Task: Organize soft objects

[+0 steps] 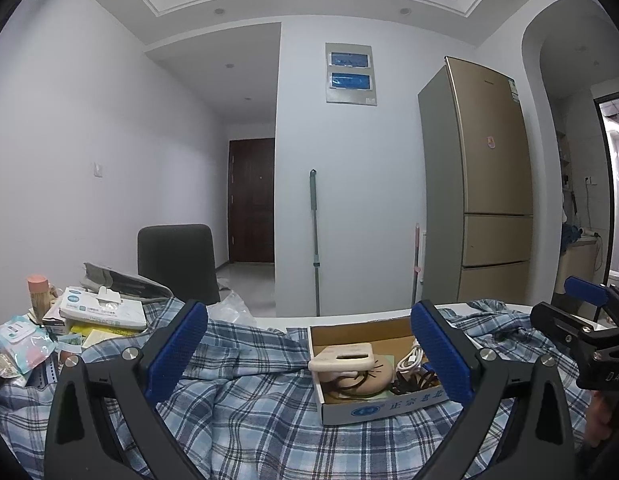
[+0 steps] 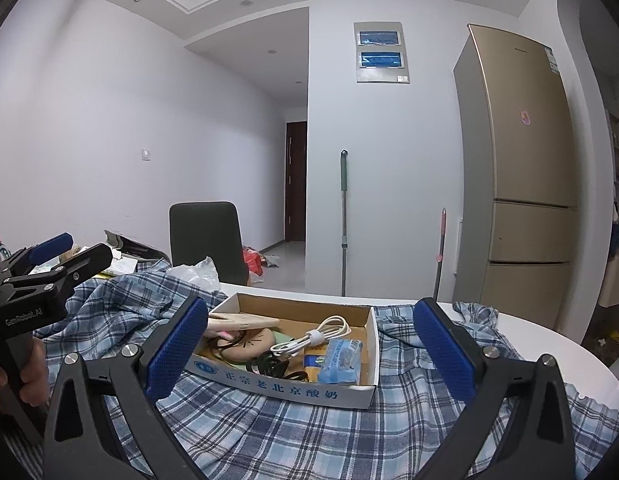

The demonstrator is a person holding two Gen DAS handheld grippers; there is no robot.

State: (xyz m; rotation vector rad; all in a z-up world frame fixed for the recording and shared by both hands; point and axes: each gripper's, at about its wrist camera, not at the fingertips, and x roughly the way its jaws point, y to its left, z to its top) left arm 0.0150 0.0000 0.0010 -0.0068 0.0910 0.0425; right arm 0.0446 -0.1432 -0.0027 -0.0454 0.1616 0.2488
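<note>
**Both grippers hovering open over plaid shirt and box**

Left gripper (image 1: 309, 356) is hanging with jaws spread wide, nothing between the blue pads. Right gripper (image 2: 311, 354) is doing the same, wide open and empty. Both are sitting above the blue plaid shirt (image 1: 245, 412), which is lying crumpled across the white table (image 2: 549, 344) and covering most of it.

A shallow cardboard box (image 2: 293, 390) is resting on the shirt, framed between the fingers in both views. In the left wrist view it is showing a beige comb-like piece (image 1: 341, 360), a round tan item and a coiled white cable (image 1: 409, 360). The right wrist view is looking deeper into the box and also showing a blue packet (image 2: 341, 362), not visible from the left.

Only the left wrist view is showing the clutter at the table's left end: a tissue pack (image 1: 103, 308), a wet-wipe packet (image 1: 21, 340) and a pink-capped bottle (image 1: 39, 296). Only the right wrist view is showing the table's curved right edge, with the shirt hem draping close to it.

Each view is catching the other gripper at its side, with part of a hand (image 2: 13, 376) gripping the left handle.

Past the far table edge a dark chair (image 2: 205, 240) is standing close; a mop (image 2: 343, 224) and a gold fridge (image 2: 525, 176) are well behind it. Bare tabletop is showing only at the right and far sides.
</note>
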